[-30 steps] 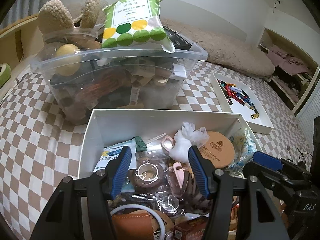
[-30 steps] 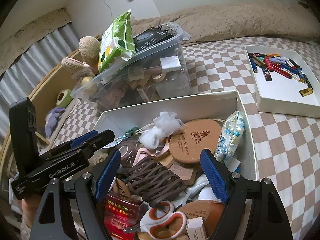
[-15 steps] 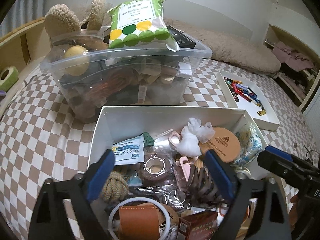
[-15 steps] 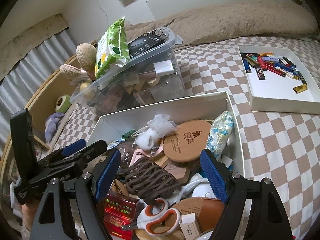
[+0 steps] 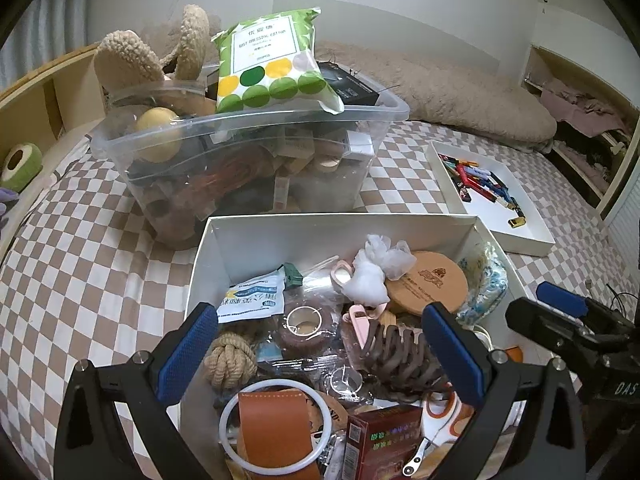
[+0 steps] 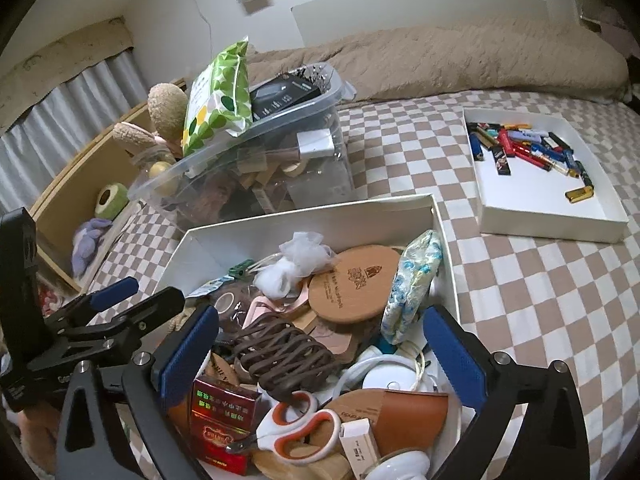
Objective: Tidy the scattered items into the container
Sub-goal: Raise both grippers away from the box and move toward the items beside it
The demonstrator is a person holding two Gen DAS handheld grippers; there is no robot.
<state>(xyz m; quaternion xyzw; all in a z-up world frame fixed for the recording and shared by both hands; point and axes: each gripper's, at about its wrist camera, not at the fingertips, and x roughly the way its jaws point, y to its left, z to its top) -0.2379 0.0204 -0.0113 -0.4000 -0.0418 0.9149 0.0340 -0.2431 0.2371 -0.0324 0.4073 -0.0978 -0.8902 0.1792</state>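
On the left, the clear bin [image 5: 248, 160] is seen heaped past its rim, well filled. Nearer, the white box [image 5: 280, 236] of scattered items is judged unsorted. The left gripper [image 5: 320, 344] and right gripper [image 6: 320, 344], jaws just opened wide, are poised empty above it.

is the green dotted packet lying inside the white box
No, the green dotted packet rests on top of the clear plastic bin, behind the white box.
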